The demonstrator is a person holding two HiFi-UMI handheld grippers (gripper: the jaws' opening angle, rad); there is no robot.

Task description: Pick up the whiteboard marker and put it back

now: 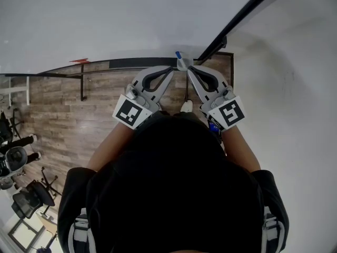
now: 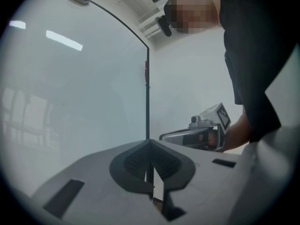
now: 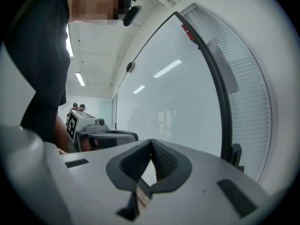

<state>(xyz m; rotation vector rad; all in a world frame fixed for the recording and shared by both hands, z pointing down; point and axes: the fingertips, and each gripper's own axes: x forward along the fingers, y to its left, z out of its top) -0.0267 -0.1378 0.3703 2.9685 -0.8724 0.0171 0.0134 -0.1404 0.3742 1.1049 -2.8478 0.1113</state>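
Marker (image 1: 179, 56) too small for detail (whiteboard (image 1: 131, 20) cut off at top/L edges).

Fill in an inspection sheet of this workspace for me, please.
Surface: whiteboard, no writing seen; black tray along its edge.
Job's things: whiteboard marker, blue cap, at the tray's end, just ahead of both gripper tips; contact cannot be told.
Clutter: nothing seen.
Grippers: left gripper jaws together, nothing between them; right gripper the same.
Cables: nothing seen.
Surroundings: wood floor; office chairs at the head view's lower left.
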